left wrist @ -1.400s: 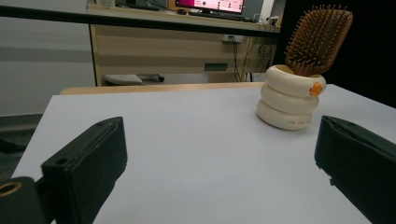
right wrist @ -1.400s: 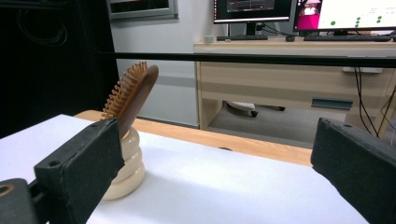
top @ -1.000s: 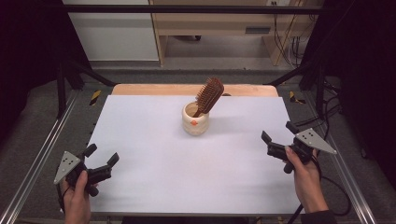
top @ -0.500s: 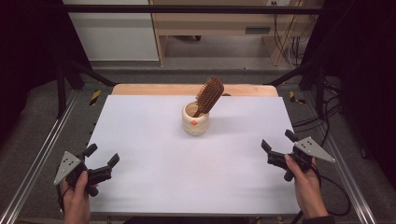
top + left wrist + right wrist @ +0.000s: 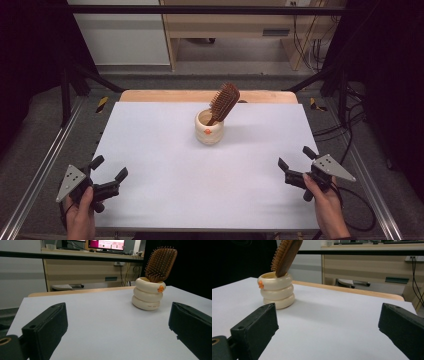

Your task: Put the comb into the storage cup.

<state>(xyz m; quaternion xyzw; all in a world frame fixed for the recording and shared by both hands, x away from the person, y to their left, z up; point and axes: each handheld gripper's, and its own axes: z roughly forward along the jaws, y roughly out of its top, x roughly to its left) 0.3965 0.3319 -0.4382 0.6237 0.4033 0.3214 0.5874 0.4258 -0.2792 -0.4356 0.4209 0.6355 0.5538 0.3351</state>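
While both grippers, left (image 5: 109,176) and right (image 5: 296,166), wait spread wide, grab the brush (image 5: 223,103) slowly so the cup (image 5: 209,128) stays up.

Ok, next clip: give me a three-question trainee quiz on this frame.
1. True or false: the hairbrush lies flat on the table.
2. What holds the brush? A) cream ringed cup B) left gripper C) right gripper
3. Fill in: both grippers' jaws are ____.

Key: 1 false, it stands tilted in the cup, head up. 2 A. 3 open, holding nothing.
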